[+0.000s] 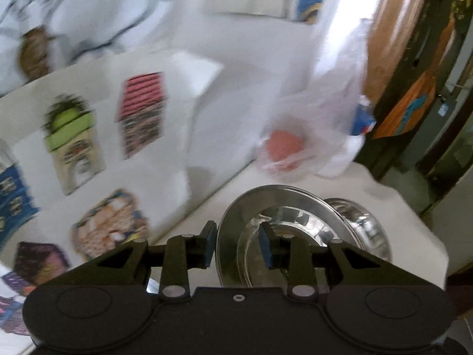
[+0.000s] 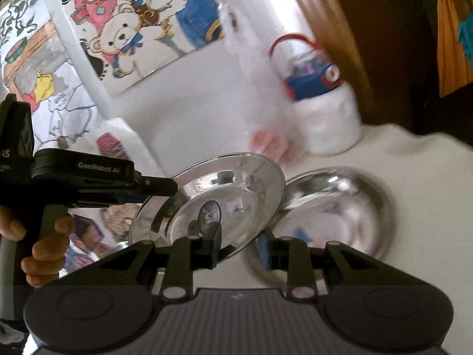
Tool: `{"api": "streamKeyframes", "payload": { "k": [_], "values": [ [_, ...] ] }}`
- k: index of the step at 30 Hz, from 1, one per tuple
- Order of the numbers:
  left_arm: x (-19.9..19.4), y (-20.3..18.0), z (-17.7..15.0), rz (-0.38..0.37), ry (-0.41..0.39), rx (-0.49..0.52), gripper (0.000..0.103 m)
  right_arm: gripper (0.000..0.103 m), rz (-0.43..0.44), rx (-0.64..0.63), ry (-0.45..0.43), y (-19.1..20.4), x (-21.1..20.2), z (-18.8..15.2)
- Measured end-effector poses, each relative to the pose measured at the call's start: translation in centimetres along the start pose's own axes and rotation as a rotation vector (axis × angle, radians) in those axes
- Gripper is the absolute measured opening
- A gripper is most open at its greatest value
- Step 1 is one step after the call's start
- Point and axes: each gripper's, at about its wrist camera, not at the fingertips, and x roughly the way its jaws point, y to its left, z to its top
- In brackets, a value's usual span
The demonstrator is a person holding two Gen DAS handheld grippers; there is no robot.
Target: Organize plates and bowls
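Right wrist: plate (image 2: 224,198) apparently between both grippers' fingers.

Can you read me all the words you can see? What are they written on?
"GenRobot.AI": white letters on the side of the left gripper.
"AS": the end of a cut-off word on that gripper's body, by the picture's left edge.
Round sticker on the steel plate: print too small to read.
Blue label on the white jar: too blurred to read.
Cartoon drawings on the wall: no readable words.
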Motion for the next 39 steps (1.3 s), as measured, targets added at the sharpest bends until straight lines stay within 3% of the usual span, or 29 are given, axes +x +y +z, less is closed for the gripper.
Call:
{"api": "streamKeyframes", "payload": {
  "k": [5,13,26,39],
  "values": [
    [2.1,-2.9,-0.3,-0.066,-0.022,-0.020,0.032,0.031,-0.070,-0.036,0.002,-2.6,-0.8,1.2],
    [5.7,-5.9,-0.9,-0.141,-0.018,-0.052,0.032,0.031,-0.102,-0.024,0.027,-5.8,-0.4,1.1],
    [8.6,-6.8,-1.9,-0.132,0.030,-0.049,0.032,0.031,-0.098,-0.002,0.073,-7.9,0.6,0.3],
    [9.4,-8.3,-3.1,-0.063,0.007,0.030,0.032,0.036,-0.123,-0.068,0.080,-7.0,0.5,0.7]
  ]
}}
